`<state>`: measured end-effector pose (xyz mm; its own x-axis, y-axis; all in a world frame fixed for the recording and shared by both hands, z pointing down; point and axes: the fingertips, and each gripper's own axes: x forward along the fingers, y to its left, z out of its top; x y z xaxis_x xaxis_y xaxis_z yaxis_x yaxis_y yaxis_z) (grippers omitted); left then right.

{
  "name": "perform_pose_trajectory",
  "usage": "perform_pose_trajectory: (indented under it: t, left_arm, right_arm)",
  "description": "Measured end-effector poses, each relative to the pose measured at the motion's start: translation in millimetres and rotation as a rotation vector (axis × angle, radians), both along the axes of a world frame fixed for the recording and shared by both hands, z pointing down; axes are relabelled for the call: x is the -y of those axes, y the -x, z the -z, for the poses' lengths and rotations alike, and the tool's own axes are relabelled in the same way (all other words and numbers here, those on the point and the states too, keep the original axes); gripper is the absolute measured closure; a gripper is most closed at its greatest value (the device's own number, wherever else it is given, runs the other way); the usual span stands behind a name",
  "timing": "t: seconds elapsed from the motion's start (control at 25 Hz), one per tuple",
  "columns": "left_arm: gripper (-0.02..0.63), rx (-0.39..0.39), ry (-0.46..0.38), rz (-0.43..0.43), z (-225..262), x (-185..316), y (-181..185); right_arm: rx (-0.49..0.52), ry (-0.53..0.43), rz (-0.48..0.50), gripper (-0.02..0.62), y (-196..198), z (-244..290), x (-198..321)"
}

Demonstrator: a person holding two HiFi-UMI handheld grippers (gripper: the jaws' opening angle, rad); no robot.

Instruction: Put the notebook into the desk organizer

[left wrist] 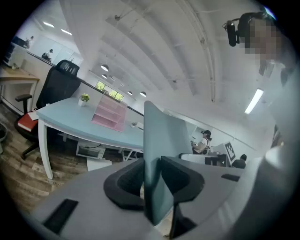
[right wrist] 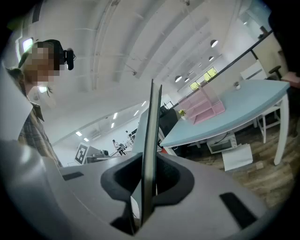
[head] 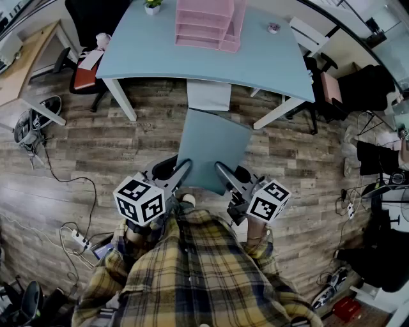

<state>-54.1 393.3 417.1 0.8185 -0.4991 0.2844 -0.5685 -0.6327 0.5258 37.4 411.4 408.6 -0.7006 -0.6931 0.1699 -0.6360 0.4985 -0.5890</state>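
Observation:
A grey-blue notebook (head: 212,148) hangs in the air above the wood floor, short of the table. My left gripper (head: 179,171) is shut on its near left edge and my right gripper (head: 231,175) on its near right edge. In the left gripper view the notebook (left wrist: 157,150) stands edge-on between the black pads of the left gripper (left wrist: 152,180). The right gripper view shows the notebook (right wrist: 151,140) as a thin upright edge clamped in the right gripper (right wrist: 149,180). The pink desk organizer (head: 208,24) (left wrist: 110,115) (right wrist: 202,107) stands on the light-blue table (head: 140,54), well beyond the notebook.
A white box (head: 209,94) sits under the table's front edge. A black office chair with a red seat (head: 86,70) stands at the table's left end, a white chair (head: 307,35) at its right. A small potted plant (head: 152,6) stands beside the organizer. A power strip (head: 80,241) and cables lie on the floor at left.

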Motion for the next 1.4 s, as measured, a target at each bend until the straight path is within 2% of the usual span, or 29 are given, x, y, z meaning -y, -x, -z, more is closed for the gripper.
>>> perform_pose_trajectory:
  t: [0.24,0.4,0.92,1.16,1.4]
  left_arm:
    - [0.505,0.002,0.022,0.021,-4.8,-4.4,-3.7]
    - [0.509,0.005,0.009,0.031,-1.9,-5.0,-7.2]
    - [0.509,0.014,0.012,0.079,-6.8,-4.5,-10.4]
    - [0.509,0.017,0.013,0.085,-13.4,38.0,-10.7]
    - [0.509,0.0,0.012,0.076,-9.5,112.7,-7.8]
  right_arm:
    - [-0.003,0.017,-0.016,0.531,-5.5,-6.8,-1.2]
    - [0.006,0.012,-0.017,0.528,-10.2,-5.7,-0.3]
    - [0.016,0.0,0.021,0.524,-14.6,-10.5,4.5]
    - [0.018,0.014,0.012,0.525,-15.3,-17.6,47.8]
    - [0.002,0.012,-0.006,0.523,-12.4,-13.0,121.2]
